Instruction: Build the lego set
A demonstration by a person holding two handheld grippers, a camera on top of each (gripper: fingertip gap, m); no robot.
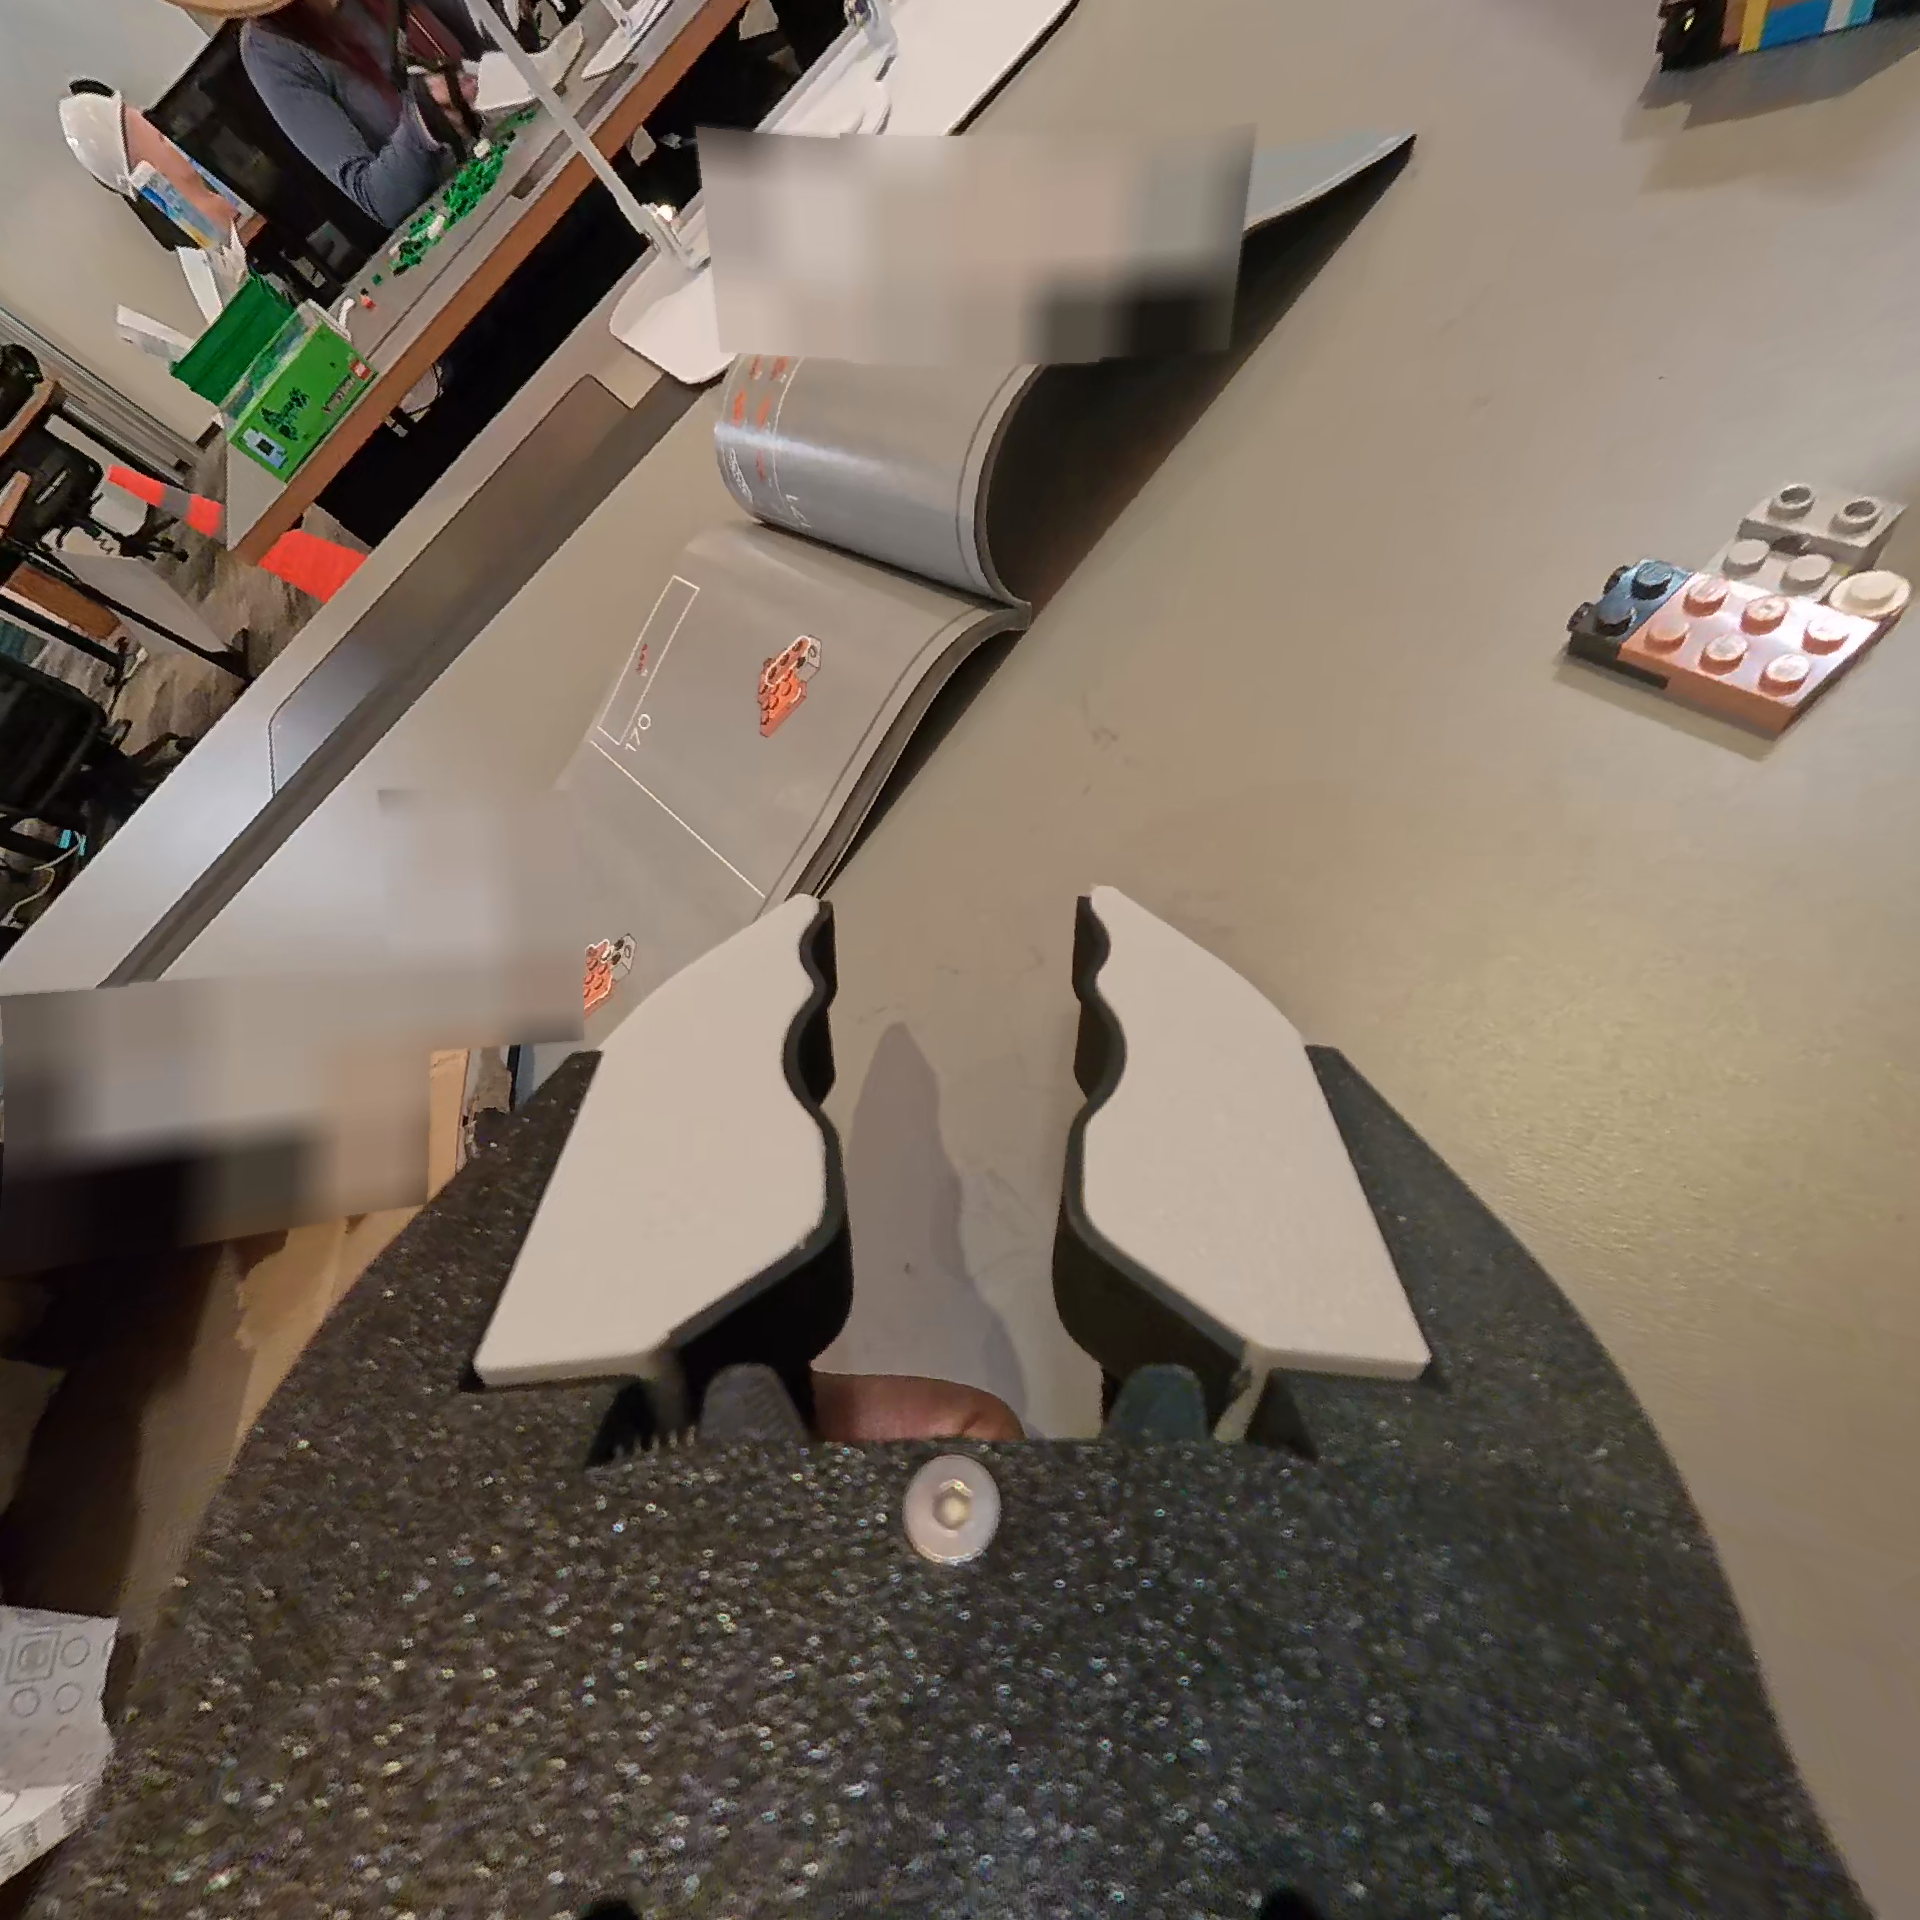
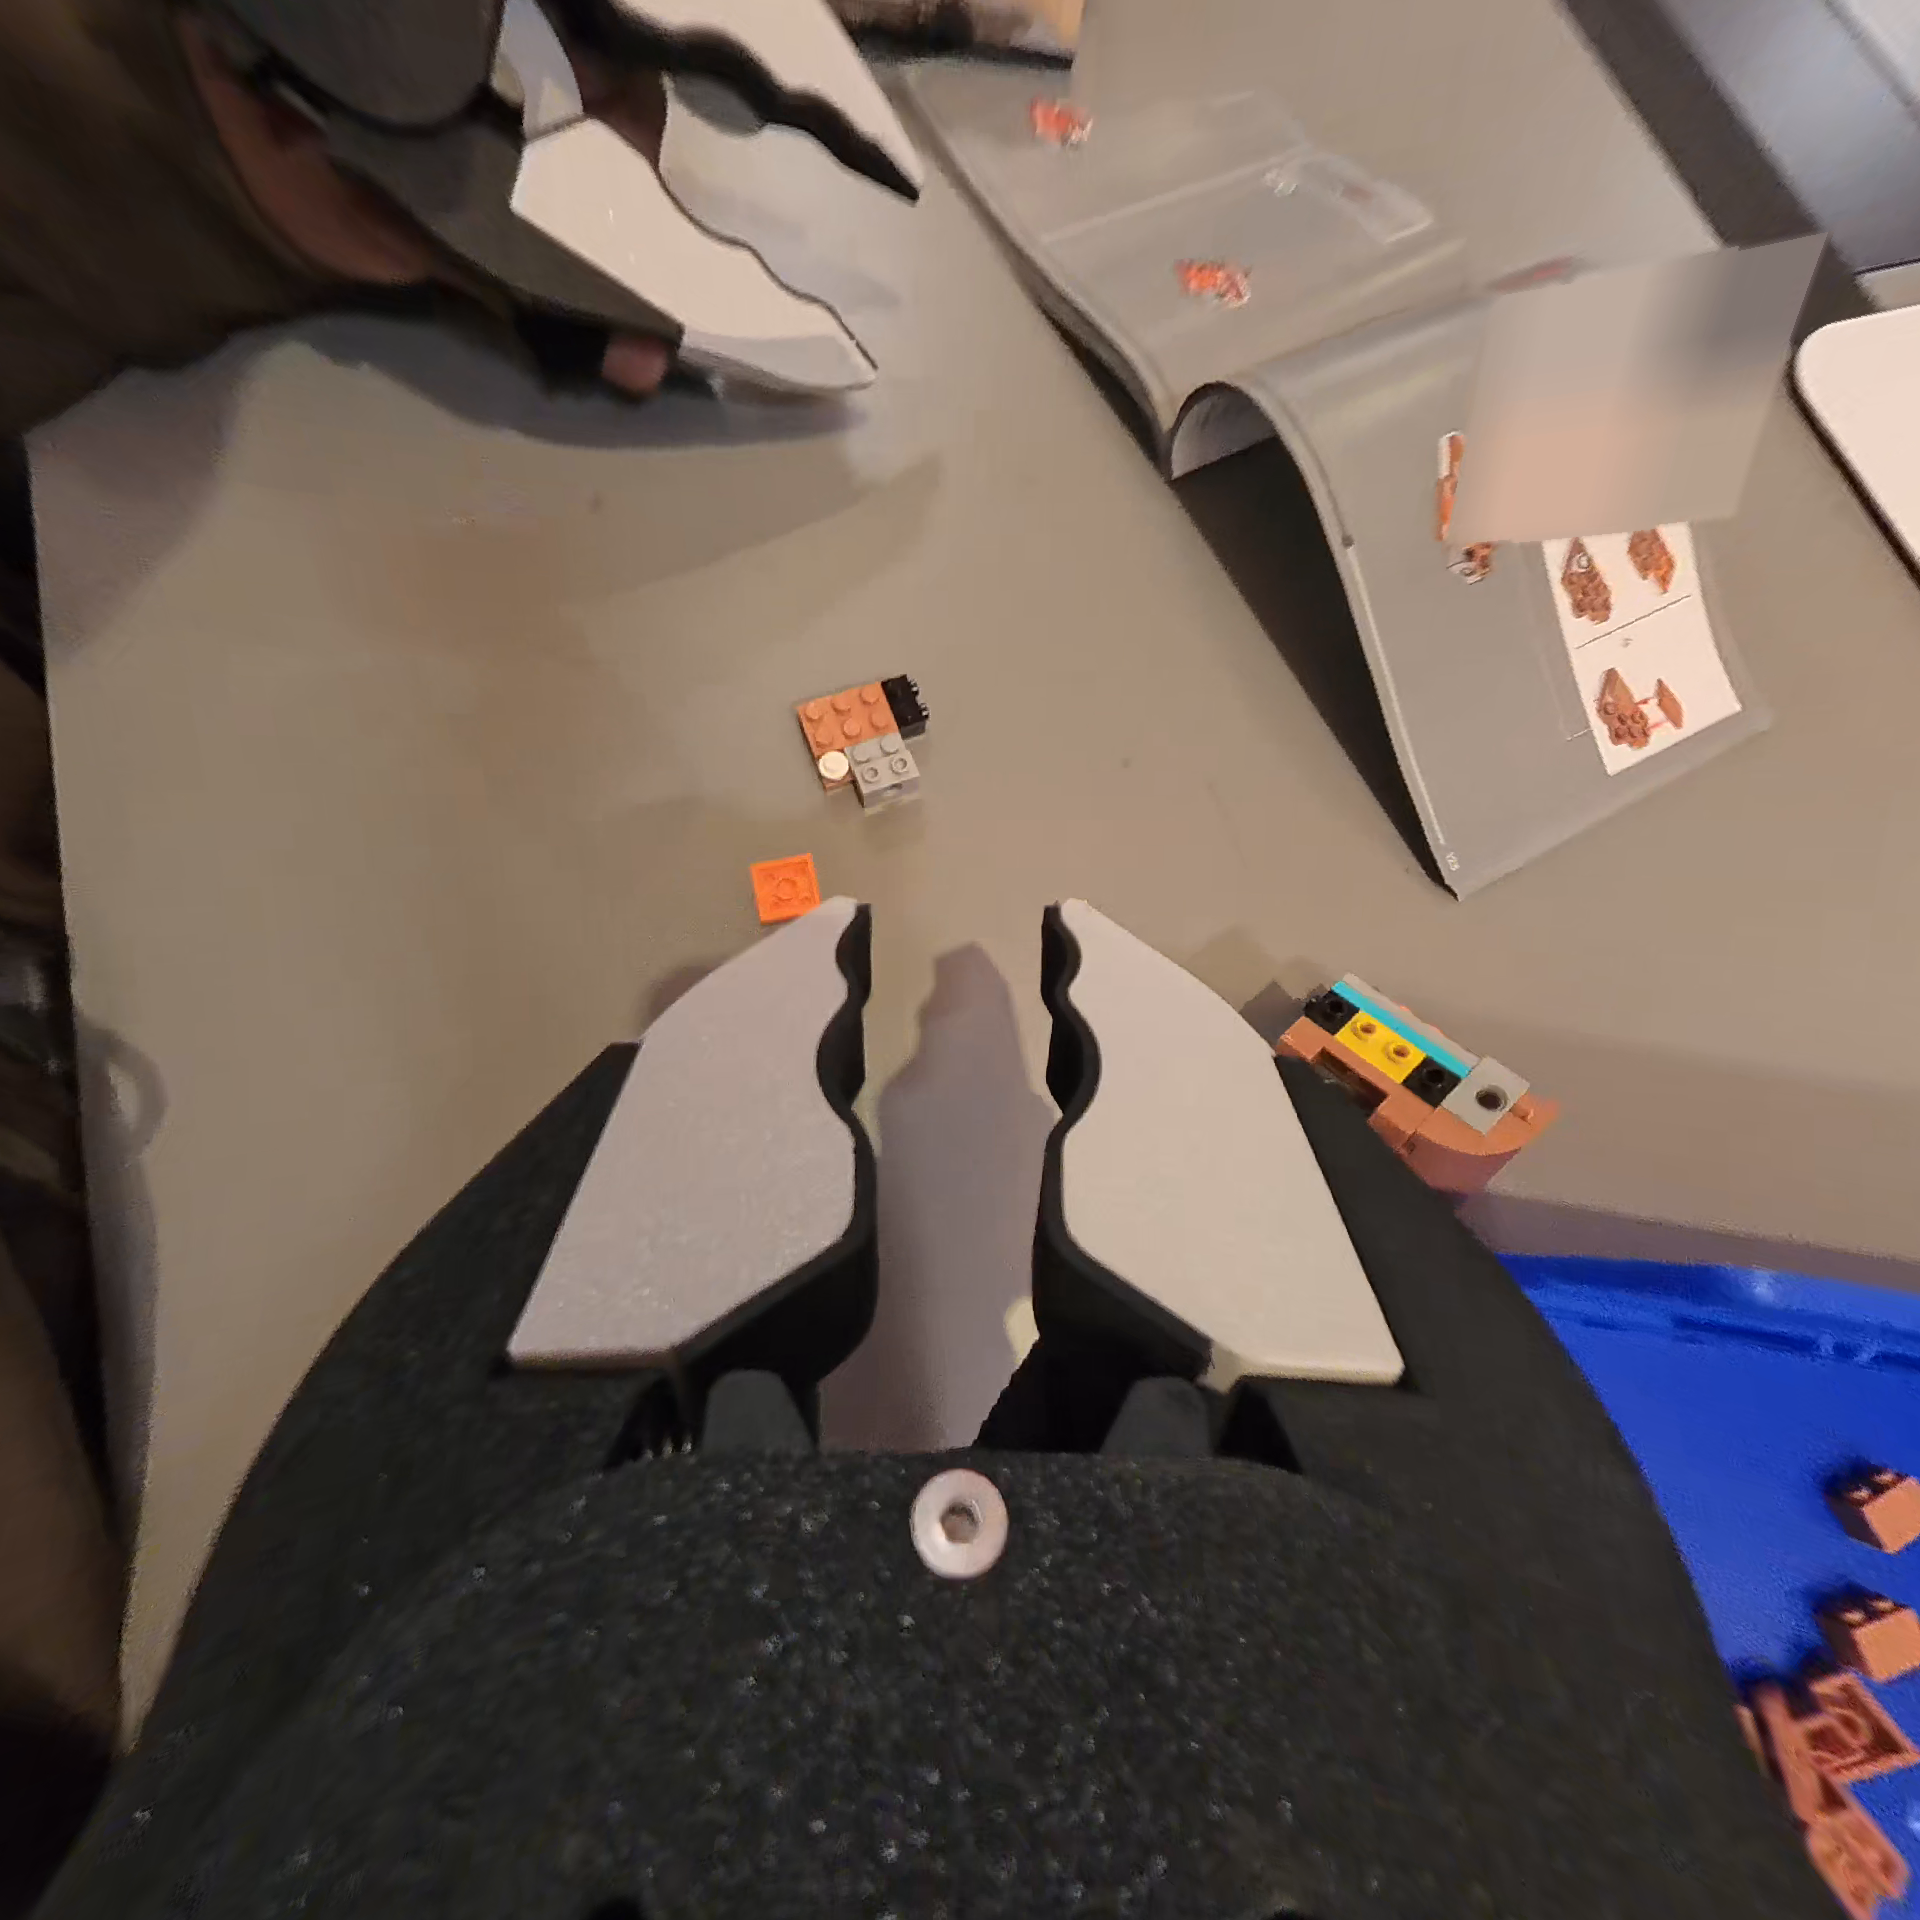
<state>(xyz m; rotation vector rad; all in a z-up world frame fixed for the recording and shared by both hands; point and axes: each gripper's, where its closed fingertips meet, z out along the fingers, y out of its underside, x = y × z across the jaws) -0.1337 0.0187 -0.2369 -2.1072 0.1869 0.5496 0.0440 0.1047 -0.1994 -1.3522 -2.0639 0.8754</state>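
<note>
Bricks lie scattered on a grey table in front of me, and both my tools are empty. My right gripper hangs above the table with its jaws apart and nothing between them. My left gripper is likewise parted and empty; in the right wrist view it shows at the upper left, low over the table.

The small sub-assembly sits flat near the table's middle, ahead of my right gripper. It is an orange-brown studded plate with a black piece at one end, a grey two-by-two brick at one corner and a small white round stud beside that. Studs face up. Its long axis runs from the black end toward the grey brick, roughly across my right view.

Just beside my right gripper's left finger lies a loose orange tile, flat on the table, square, so with no long axis.

I judge these pieces light, rigid and slick-sided. The tile is thin and would be hard to lift; I would pinch it across two opposite edges. The sub-assembly I would hold by the plate's long sides, since pressing on the grey brick could pop it off.

An open instruction booklet lies beyond, a larger brown build to my right, and a blue tray of brown parts nearer.
</note>
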